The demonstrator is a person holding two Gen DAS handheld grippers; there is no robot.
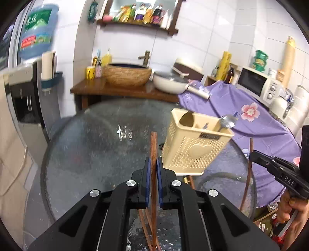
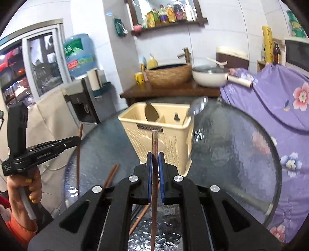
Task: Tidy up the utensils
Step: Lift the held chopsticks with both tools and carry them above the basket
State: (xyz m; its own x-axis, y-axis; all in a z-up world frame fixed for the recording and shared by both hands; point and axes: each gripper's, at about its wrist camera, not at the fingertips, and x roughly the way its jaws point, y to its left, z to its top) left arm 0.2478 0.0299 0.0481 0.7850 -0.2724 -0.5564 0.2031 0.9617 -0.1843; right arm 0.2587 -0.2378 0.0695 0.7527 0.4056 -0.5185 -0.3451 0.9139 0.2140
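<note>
Both tongs, left [image 1: 154, 164] and right [image 2: 155, 159], are each clamped on an upright chopstick [image 1: 154, 146] above the counter [image 1: 96, 144], near the basket [image 1: 193, 146] holding a spoon [image 1: 227, 121].

Bright, even indoor light fills both wrist views, with white specular glare scattered across the textured glass table [image 1: 92, 146]. Fisheye distortion bows the tiled walls and darkens the corners into black vignettes. Motion blur softens the water jug [image 1: 38, 30], the shelf bottles [image 1: 139, 12] and the spoon [image 2: 199, 106].
</note>
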